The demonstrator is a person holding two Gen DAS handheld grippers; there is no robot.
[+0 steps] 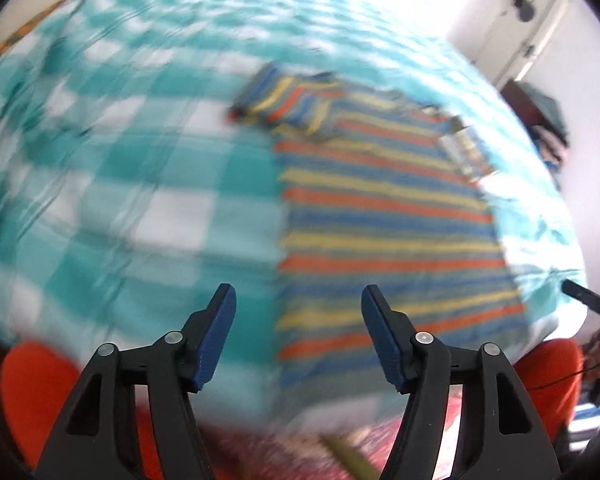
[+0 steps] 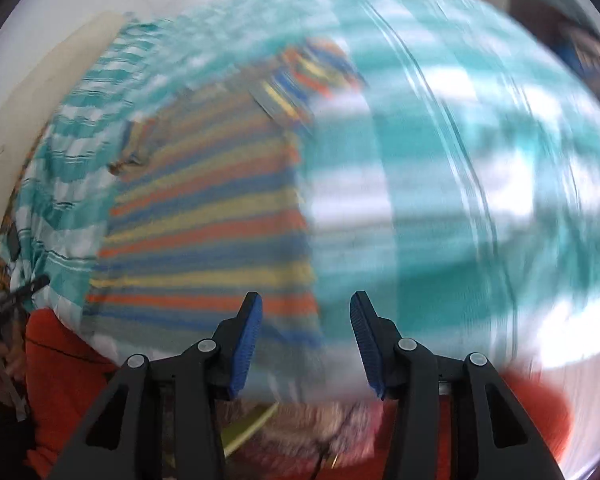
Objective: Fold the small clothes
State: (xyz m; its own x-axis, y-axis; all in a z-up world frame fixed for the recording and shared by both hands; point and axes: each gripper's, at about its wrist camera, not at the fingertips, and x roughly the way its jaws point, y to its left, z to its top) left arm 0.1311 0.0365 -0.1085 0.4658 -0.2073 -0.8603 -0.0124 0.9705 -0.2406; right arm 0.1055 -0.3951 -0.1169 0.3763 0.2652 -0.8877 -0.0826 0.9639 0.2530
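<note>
A small striped garment point(image 1: 384, 216), blue, orange and yellow, lies flat on a teal-and-white checked bedspread point(image 1: 112, 152). One sleeve is folded in at its far left corner. My left gripper point(image 1: 298, 304) hangs open above the garment's near left edge, with nothing between its blue pads. In the right wrist view the same striped garment point(image 2: 208, 224) fills the left half, over the checked bedspread point(image 2: 460, 184). My right gripper point(image 2: 306, 312) is open above the garment's near right edge and holds nothing. Both views are blurred.
A person's orange-clad legs point(image 1: 32, 384) show at the bottom of both views, near the bed's front edge. White walls and a door point(image 1: 540, 32) stand at the far right. A dark piece of furniture with piled cloth point(image 1: 548, 120) stands beside the bed.
</note>
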